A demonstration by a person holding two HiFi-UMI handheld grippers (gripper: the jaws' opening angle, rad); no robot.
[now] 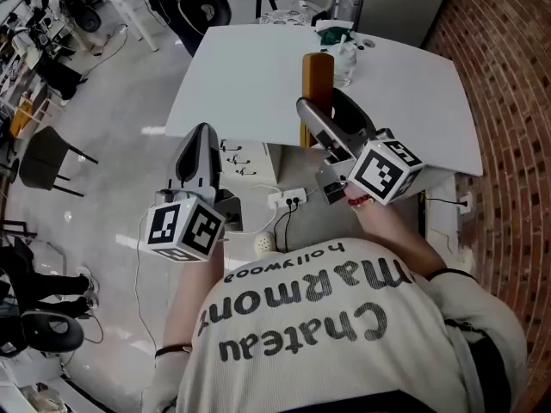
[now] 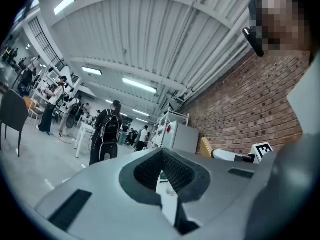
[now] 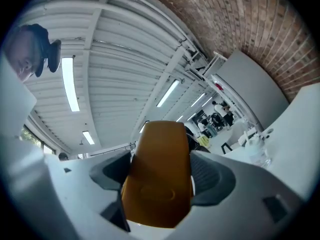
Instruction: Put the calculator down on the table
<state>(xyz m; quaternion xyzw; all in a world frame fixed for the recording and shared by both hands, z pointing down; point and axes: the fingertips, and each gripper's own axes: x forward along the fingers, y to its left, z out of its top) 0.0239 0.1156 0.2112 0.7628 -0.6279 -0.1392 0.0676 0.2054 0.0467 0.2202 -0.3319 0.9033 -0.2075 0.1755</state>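
An orange-brown calculator (image 1: pixel 317 83) stands on end in the air over the near edge of the white table (image 1: pixel 250 76). My right gripper (image 1: pixel 327 114) is shut on it, one grey jaw on each side. In the right gripper view the calculator (image 3: pixel 159 149) fills the gap between the pads, and my right gripper (image 3: pixel 161 176) points slightly upward. My left gripper (image 1: pixel 200 144) hangs to the left of the table over the floor. Its jaws are shut with nothing between them, and in its own view the left gripper (image 2: pixel 167 186) faces the room.
A clear bottle and green items (image 1: pixel 344 43) sit at the table's far side. A power strip with cables (image 1: pixel 288 199) lies on the floor under the near edge. A black chair (image 1: pixel 43 157) stands at left, and a brick wall (image 1: pixel 508 67) runs along the right.
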